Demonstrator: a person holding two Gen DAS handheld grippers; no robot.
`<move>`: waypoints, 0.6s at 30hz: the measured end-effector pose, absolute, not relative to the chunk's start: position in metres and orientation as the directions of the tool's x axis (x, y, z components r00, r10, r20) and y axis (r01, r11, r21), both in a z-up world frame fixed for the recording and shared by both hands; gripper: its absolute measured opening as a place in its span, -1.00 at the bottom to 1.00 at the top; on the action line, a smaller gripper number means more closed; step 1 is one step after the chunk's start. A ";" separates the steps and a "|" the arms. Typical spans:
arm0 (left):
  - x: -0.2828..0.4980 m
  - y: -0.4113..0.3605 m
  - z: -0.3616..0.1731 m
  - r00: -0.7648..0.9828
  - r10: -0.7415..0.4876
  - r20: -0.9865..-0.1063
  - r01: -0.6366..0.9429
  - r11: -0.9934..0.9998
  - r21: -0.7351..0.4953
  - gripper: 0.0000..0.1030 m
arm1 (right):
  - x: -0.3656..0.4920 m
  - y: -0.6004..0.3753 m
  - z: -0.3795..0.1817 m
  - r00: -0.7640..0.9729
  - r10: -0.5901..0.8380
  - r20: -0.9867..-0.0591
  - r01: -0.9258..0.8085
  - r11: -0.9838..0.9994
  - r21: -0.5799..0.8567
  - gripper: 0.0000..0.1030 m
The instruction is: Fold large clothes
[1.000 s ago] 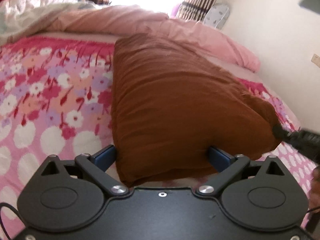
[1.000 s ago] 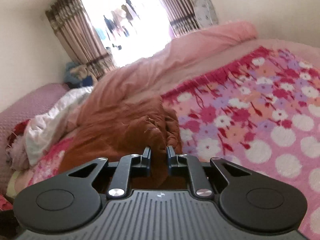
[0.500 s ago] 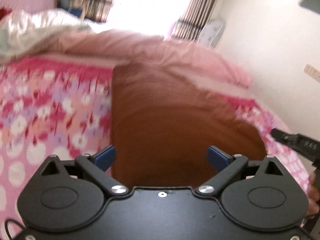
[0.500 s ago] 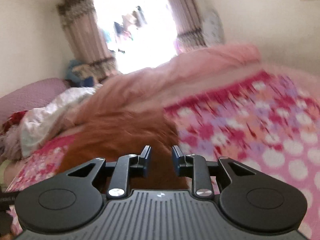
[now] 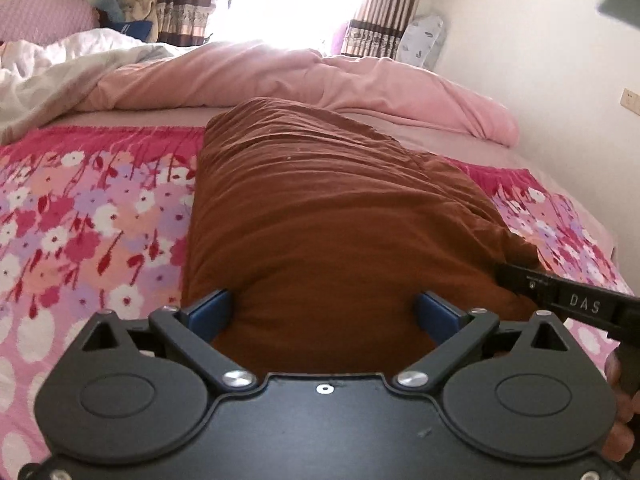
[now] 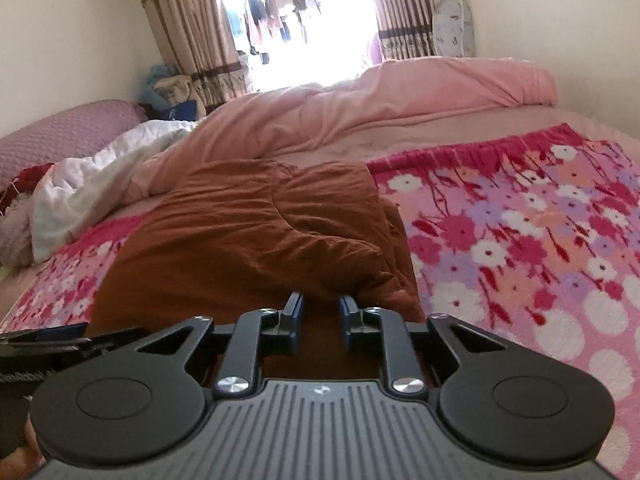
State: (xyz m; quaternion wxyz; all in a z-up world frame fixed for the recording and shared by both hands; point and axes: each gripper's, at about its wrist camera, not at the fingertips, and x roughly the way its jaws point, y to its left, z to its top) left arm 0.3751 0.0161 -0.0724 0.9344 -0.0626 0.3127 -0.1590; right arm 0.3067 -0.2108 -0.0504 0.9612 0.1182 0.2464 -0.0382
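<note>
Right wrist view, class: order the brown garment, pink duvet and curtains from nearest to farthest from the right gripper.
1. Brown garment, directly ahead of the right gripper, on the floral blanket.
2. Pink duvet, bunched across the bed's middle.
3. Curtains, at the far window.

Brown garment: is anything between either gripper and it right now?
Nothing visible. The brown garment lies on the floral blanket, and the left gripper is open with its near edge between the fingers. The right gripper, narrowly open, sits right at the garment's near right corner.
</note>
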 end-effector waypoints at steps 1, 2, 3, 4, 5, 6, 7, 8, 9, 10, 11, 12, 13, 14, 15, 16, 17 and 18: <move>0.377 0.017 -0.073 0.753 -0.335 -0.566 0.255 0.942 -0.218 0.97 | 0.307 -0.210 -0.052 0.876 -0.014 -0.483 0.131 0.969 0.210 -0.61; 0.377 0.018 -0.074 0.753 -0.336 -0.567 0.255 0.942 -0.219 0.97 | 0.307 -0.211 -0.053 0.876 -0.012 -0.483 0.131 0.968 0.214 -0.61; 0.377 0.018 -0.074 0.753 -0.336 -0.566 0.257 0.942 -0.216 0.97 | 0.307 -0.210 -0.053 0.876 -0.011 -0.483 0.130 0.968 0.213 -0.61; 0.377 0.018 -0.074 0.752 -0.334 -0.568 0.258 0.942 -0.212 0.97 | 0.307 -0.209 -0.054 0.876 -0.012 -0.482 0.130 0.969 0.211 -0.61; 0.377 0.018 -0.074 0.752 -0.334 -0.568 0.258 0.942 -0.212 0.97 | 0.306 -0.209 -0.053 0.877 -0.013 -0.481 0.130 0.969 0.211 -0.61; 0.375 0.017 -0.072 0.751 -0.335 -0.569 0.259 0.942 -0.214 0.97 | 0.306 -0.208 -0.053 0.877 -0.014 -0.481 0.131 0.968 0.212 -0.61; 0.376 0.018 -0.072 0.750 -0.337 -0.570 0.259 0.942 -0.215 0.97 | 0.305 -0.208 -0.052 0.877 -0.014 -0.481 0.132 0.968 0.213 -0.61; 0.376 0.018 -0.071 0.748 -0.338 -0.571 0.259 0.941 -0.219 0.96 | 0.306 -0.209 -0.052 0.876 -0.014 -0.482 0.133 0.968 0.213 -0.61; 0.375 0.020 -0.069 0.748 -0.338 -0.571 0.255 0.941 -0.223 0.94 | 0.306 -0.209 -0.051 0.876 -0.014 -0.482 0.133 0.968 0.212 -0.61; 0.373 0.021 -0.067 0.750 -0.332 -0.572 0.246 0.943 -0.224 0.92 | 0.304 -0.209 -0.050 0.877 -0.016 -0.480 0.133 0.969 0.209 -0.61; 0.370 0.023 -0.064 0.752 -0.329 -0.571 0.238 0.943 -0.230 0.92 | 0.301 -0.208 -0.047 0.879 -0.019 -0.476 0.133 0.969 0.206 -0.60; 0.366 0.025 -0.062 0.756 -0.334 -0.564 0.237 0.941 -0.240 0.92 | 0.298 -0.208 -0.045 0.882 -0.020 -0.470 0.132 0.970 0.206 -0.59; 0.361 0.028 -0.060 0.759 -0.341 -0.555 0.237 0.938 -0.252 0.92 | 0.292 -0.207 -0.041 0.890 -0.020 -0.456 0.129 0.970 0.208 -0.55; 0.353 0.030 -0.057 0.762 -0.349 -0.546 0.241 0.935 -0.262 0.92 | 0.286 -0.207 -0.038 0.895 -0.017 -0.445 0.123 0.970 0.211 -0.53; 0.348 0.032 -0.055 0.765 -0.355 -0.537 0.243 0.932 -0.269 0.92 | 0.281 -0.207 -0.035 0.900 -0.011 -0.437 0.116 0.969 0.216 -0.53; 0.339 0.034 -0.053 0.767 -0.369 -0.525 0.253 0.926 -0.281 0.92 | 0.275 -0.208 -0.032 0.904 -0.003 -0.427 0.109 0.969 0.224 -0.53; 0.333 0.035 -0.052 0.766 -0.383 -0.517 0.262 0.919 -0.293 0.92 | 0.269 -0.208 -0.030 0.908 0.002 -0.418 0.104 0.968 0.229 -0.53; 0.328 0.036 -0.052 0.760 -0.402 -0.511 0.274 0.911 -0.308 0.92 | 0.264 -0.208 -0.028 0.911 0.003 -0.412 0.101 0.968 0.229 -0.53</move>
